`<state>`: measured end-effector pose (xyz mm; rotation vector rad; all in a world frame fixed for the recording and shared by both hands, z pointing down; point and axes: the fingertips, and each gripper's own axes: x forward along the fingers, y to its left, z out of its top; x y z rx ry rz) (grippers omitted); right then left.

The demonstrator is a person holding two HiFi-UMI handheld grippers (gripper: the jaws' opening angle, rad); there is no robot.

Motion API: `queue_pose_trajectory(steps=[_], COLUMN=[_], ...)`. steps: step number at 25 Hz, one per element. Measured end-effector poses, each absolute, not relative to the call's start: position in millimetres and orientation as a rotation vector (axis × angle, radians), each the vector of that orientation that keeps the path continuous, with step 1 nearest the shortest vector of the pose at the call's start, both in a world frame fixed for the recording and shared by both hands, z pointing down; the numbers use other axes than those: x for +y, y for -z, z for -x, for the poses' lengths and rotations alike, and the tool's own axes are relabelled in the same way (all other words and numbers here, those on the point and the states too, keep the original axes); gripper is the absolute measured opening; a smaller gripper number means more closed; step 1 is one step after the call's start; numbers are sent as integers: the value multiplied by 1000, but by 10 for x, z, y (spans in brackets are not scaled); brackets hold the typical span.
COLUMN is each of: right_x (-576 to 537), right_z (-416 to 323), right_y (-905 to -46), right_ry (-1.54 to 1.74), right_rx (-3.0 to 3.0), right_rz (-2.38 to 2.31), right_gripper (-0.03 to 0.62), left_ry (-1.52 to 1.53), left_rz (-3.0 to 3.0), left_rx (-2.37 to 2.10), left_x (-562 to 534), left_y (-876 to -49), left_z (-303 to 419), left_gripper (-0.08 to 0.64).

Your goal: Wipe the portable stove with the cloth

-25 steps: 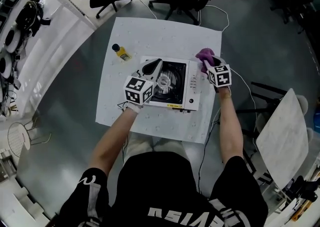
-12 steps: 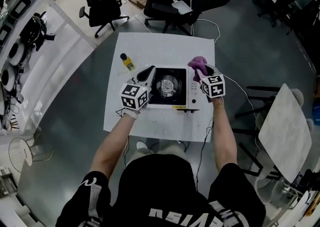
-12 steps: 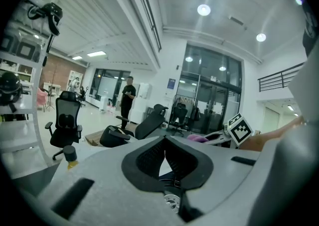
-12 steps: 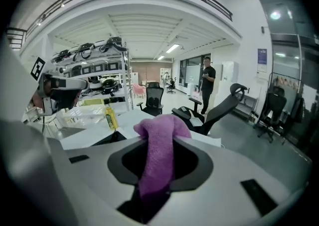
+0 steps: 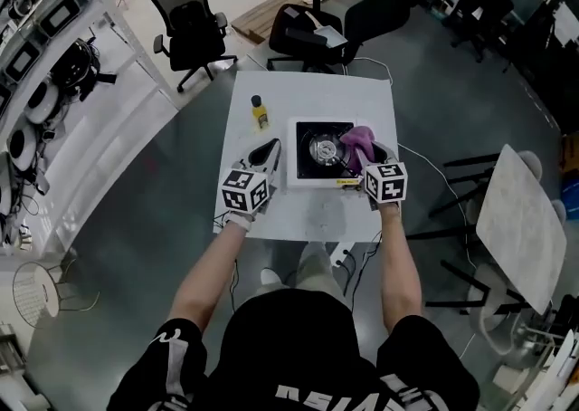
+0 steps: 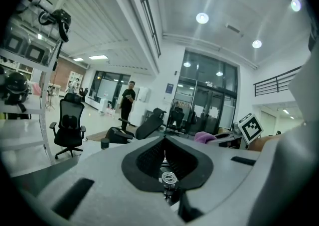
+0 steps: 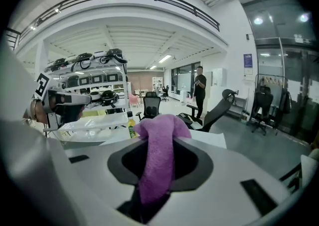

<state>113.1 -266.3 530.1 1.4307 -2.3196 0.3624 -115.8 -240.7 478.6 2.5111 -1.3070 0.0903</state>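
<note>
- Seen from overhead, a person stood at a white tabletop (image 5: 308, 212) with a gripper in each hand. A portable stove (image 5: 318, 148) sat on it and a small yellow bottle (image 5: 261, 113) stood near the far left corner.
- A second earlier, the left gripper (image 6: 164, 140) had been over the left part of the stove. It had since drawn back and come clear of the stove, and was now just beside its left edge. Its fingers were pressed together with nothing between them.
- The right gripper (image 5: 366, 163) had also pulled back towards the person and seemed higher than before. Its fingers pinched the purple cloth (image 5: 359, 138), which had travelled with it from the stove's far right corner. The cloth now showed over the right side of the stove top.
- The right gripper view looked out across the room, not down at the stove. The cloth stuck up from the closed fingers, so it was probably lifted off the surface, though contact could not be confirmed.
- The stove had stayed where it was on the tabletop.
- This suggested a pause between wiping strokes, or the wiping coming to an end. For any further wiping, the cloth would need lowering back onto the stove.
</note>
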Motion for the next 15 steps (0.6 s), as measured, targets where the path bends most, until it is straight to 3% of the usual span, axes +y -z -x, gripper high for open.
queue_pose_trajectory(steps=[15], right_x=[-1596], right_z=[-606], right_y=[-5072], right_ry=[-338], right_rx=[-2327], right_rz=[-1525], right_gripper=[101], left_ry=[-73], left_rz=[-2545], left_rx=[-1296], left_x=[-1405], left_y=[-4680], left_z=[1722], left_gripper=[9])
